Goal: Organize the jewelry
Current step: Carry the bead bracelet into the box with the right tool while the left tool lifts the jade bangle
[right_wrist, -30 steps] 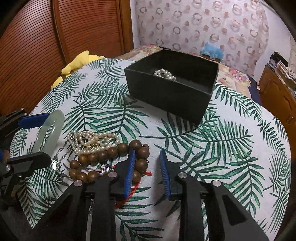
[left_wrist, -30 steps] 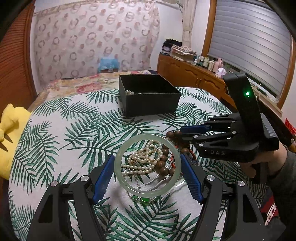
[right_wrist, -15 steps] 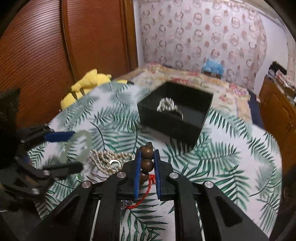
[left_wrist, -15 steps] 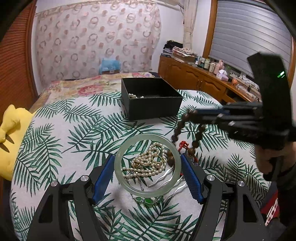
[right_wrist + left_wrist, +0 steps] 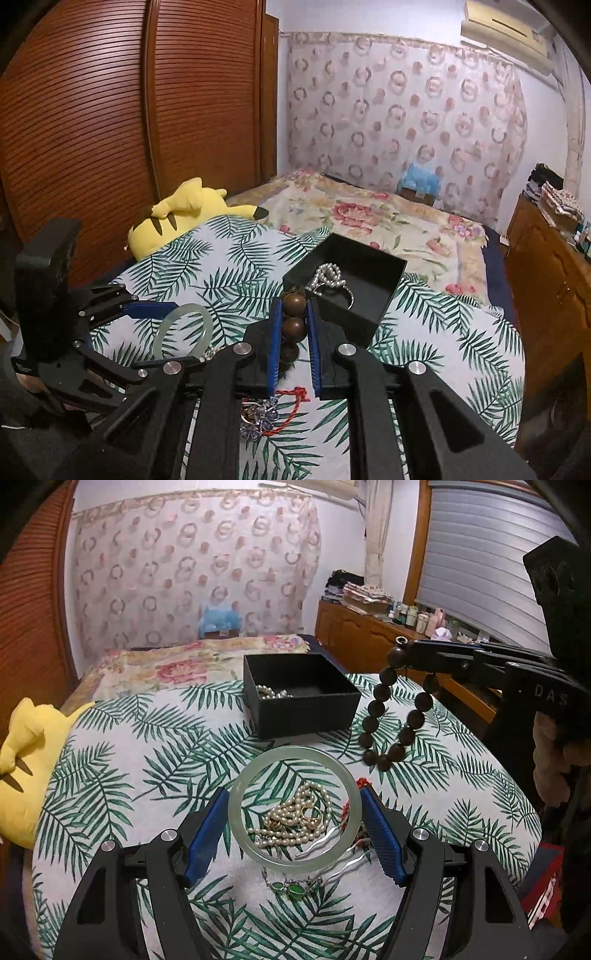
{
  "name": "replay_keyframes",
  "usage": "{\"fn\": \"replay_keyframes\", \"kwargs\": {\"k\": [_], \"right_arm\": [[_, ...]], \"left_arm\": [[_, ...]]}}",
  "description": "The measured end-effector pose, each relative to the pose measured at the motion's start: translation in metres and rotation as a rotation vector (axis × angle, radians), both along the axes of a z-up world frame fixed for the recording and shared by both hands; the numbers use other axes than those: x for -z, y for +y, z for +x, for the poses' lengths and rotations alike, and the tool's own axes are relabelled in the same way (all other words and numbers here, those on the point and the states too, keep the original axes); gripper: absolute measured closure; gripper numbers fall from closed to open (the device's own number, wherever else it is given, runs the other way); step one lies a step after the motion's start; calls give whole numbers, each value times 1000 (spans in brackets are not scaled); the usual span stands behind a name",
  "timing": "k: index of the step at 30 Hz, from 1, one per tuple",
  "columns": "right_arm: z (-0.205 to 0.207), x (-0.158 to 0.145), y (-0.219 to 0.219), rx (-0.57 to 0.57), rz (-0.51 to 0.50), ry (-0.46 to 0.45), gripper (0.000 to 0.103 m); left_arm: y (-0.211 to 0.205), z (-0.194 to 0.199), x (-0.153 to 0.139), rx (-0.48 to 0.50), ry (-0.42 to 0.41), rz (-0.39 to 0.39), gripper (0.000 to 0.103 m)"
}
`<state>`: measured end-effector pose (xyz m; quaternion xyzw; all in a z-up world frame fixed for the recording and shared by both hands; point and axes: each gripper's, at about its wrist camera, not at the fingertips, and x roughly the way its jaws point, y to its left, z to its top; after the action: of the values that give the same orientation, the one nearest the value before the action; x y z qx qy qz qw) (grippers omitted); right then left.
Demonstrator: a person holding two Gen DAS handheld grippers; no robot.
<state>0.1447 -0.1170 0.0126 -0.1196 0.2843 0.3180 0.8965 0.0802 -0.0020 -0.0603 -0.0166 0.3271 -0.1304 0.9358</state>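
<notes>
My left gripper is shut on a pale green jade bangle, held above the jewelry pile; the bangle also shows in the right wrist view. My right gripper is shut on a brown wooden bead bracelet, lifted off the table; its loop hangs in the air right of the black box. The open box holds a pearl strand. A pearl necklace, silver hairpins, green earrings and a red cord lie on the palm-leaf cloth.
A yellow plush toy lies at the table's left edge. A bed with a floral cover is behind the table. A wooden dresser with bottles stands at the right. Purple crystal jewelry lies under my right gripper.
My right gripper closed on the wooden bead bracelet and lifted it up off the pile toward the box. My left gripper kept holding the bangle and rose slightly.
</notes>
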Motion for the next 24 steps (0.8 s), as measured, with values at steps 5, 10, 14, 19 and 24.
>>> {"fn": "replay_keyframes", "kwargs": {"k": [5, 10, 14, 19, 24], "right_arm": [[0, -2, -4, 0, 17, -6, 88], [5, 0, -5, 3, 9, -2, 88], [17, 2, -4, 7, 8, 5, 88], [36, -1, -3, 15, 32, -17, 88], [61, -5, -5, 32, 53, -24, 88]], "left_arm": [[0, -1, -4, 0, -13, 7, 34], [0, 8, -1, 4, -11, 28, 34], [0, 19, 3, 6, 1, 37, 34], [2, 35, 2, 14, 2, 52, 34], [3, 51, -1, 19, 3, 48, 34]]}}
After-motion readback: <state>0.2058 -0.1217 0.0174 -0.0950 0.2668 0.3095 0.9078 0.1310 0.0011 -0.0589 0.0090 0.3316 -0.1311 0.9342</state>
